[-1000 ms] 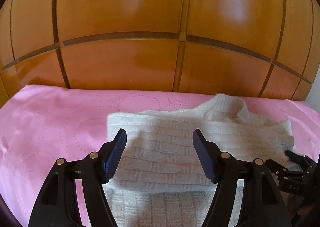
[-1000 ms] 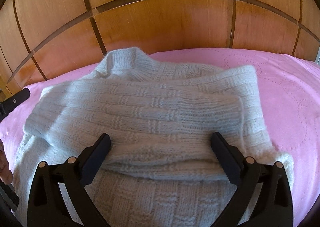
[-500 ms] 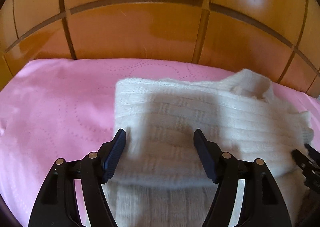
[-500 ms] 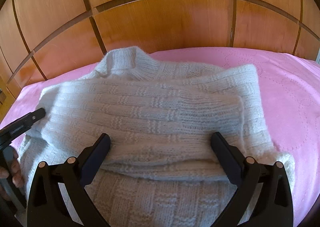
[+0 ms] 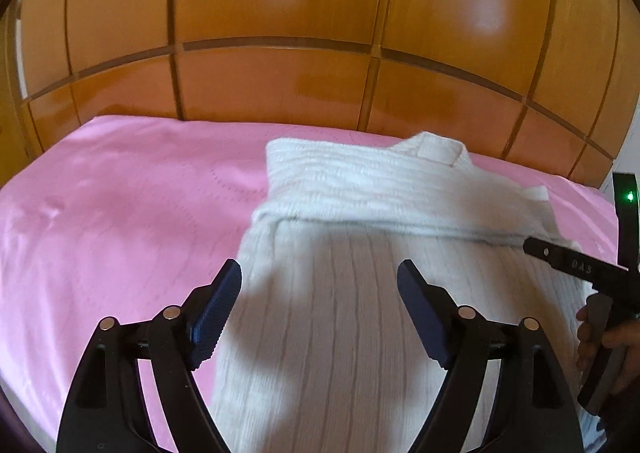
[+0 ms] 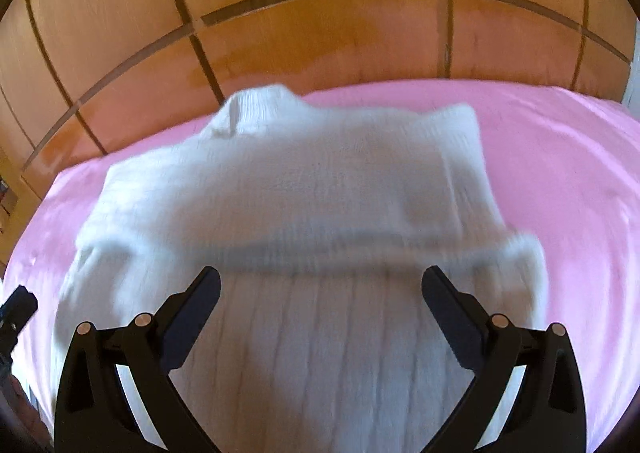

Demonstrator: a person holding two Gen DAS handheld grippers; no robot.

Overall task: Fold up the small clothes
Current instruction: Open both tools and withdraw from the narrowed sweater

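With both grippers, left [image 5: 320,285] and right [image 6: 320,293], wide open and empty, sweater [image 5: 360,313] lies directly ahead below them, long axis toward the camera, both equally near.

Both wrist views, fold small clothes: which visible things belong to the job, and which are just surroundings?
Part of the job:
- white knitted sweater, sleeves folded across its body
- left hand-held gripper, open above the sweater
- right hand-held gripper, open above the sweater

Just surroundings:
- pink bedspread under the sweater
- wooden panelled wall behind
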